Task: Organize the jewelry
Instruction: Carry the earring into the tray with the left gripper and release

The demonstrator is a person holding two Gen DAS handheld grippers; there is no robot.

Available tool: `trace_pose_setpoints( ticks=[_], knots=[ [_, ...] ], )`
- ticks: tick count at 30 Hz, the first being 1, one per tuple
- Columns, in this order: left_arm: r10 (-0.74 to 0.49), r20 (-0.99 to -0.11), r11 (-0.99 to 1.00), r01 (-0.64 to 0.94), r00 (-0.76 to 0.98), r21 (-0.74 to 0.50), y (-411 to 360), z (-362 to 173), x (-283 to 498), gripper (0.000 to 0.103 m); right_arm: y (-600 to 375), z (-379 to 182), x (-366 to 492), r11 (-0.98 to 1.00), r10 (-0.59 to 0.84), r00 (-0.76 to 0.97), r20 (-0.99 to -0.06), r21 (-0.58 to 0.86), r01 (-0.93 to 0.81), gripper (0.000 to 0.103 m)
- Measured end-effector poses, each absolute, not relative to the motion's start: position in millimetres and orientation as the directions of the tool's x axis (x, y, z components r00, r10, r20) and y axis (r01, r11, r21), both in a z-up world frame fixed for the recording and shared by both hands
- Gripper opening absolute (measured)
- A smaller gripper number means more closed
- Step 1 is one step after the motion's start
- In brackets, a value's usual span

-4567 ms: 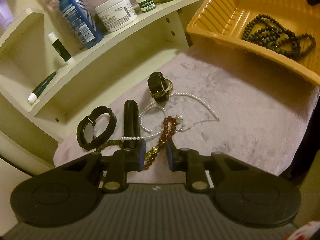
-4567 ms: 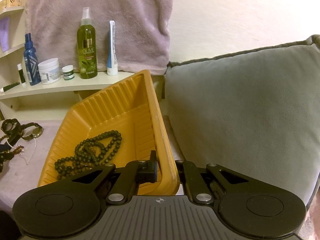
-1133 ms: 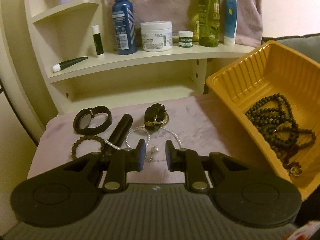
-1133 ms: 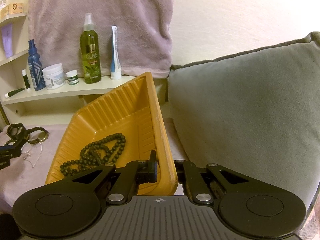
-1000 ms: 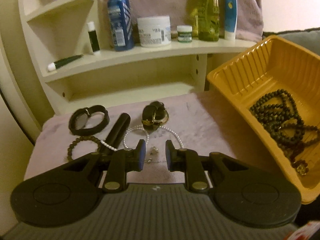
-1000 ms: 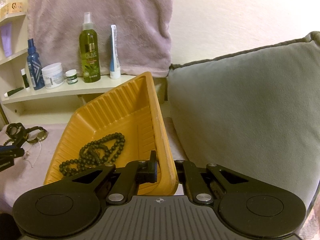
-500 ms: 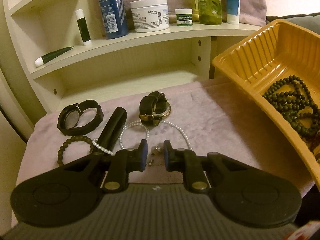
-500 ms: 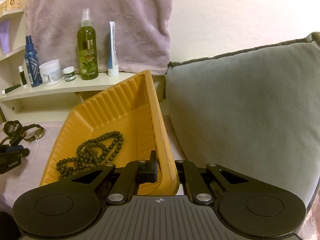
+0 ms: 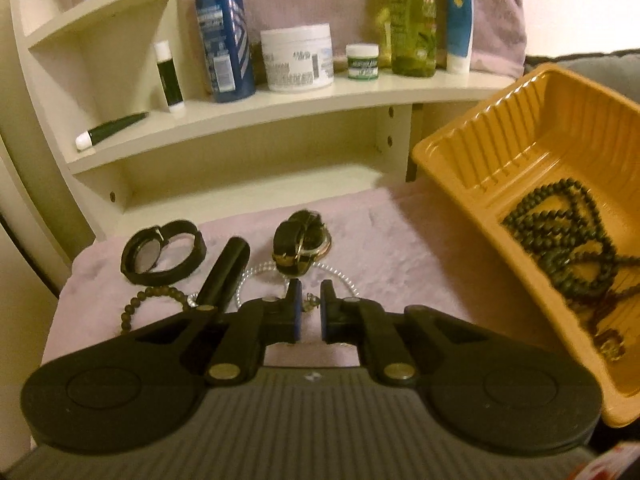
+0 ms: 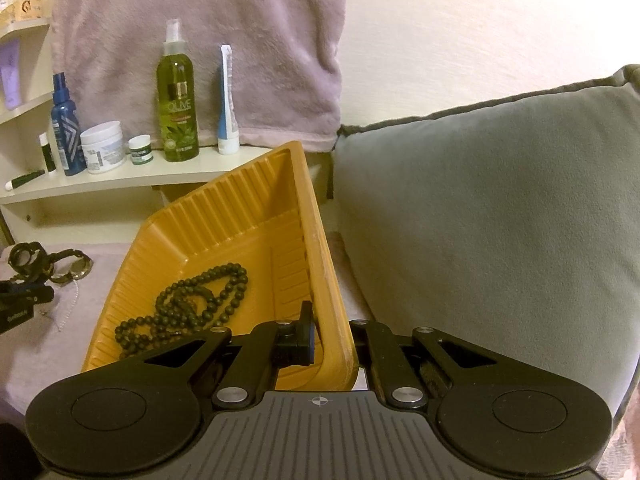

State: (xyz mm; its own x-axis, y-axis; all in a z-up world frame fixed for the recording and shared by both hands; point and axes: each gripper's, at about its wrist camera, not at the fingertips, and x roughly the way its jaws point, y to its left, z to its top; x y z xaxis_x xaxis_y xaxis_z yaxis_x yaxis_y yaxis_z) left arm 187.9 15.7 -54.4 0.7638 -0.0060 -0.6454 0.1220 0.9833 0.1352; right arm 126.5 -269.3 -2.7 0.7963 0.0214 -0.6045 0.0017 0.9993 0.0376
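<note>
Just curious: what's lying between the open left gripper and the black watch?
In the left wrist view, a pearl strand crosses between the left gripper and the watch.

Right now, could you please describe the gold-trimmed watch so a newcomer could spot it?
Find the pinkish cloth left of the yellow tray. At its middle, just beyond the left gripper, lies the watch. Unlike the plain black watch further left, it has a gold-coloured rim.
</note>
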Motion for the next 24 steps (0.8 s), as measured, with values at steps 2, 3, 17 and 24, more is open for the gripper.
trace_pose_setpoints(
  ticks=[2,3,17,24],
  knots=[
    [-0.016,-0.638,0.983,0.129,0.769,0.130,12.8,-49.2,184.6,0.008,-268.9,-2.1,125.7,0.999,0.023,0.797,-0.604,0.038,0.001,0.006],
    [-0.023,-0.636,0.983,0.132,0.772,0.124,11.4,-46.6,183.0,0.008,-268.9,-2.1,125.3,0.999,0.023,0.797,-0.603,0.039,0.000,0.006],
    [-0.205,-0.581,0.966,0.258,0.788,0.010,-23.9,-6.7,160.6,0.008,-266.6,0.6,123.4,0.999,0.025,0.799,-0.600,0.040,-0.001,0.006],
    [-0.352,-0.553,0.921,0.386,0.755,-0.060,-57.7,9.0,144.7,0.008,-265.8,1.8,123.0,0.999,0.028,0.800,-0.599,0.043,-0.002,0.006]
  ],
)
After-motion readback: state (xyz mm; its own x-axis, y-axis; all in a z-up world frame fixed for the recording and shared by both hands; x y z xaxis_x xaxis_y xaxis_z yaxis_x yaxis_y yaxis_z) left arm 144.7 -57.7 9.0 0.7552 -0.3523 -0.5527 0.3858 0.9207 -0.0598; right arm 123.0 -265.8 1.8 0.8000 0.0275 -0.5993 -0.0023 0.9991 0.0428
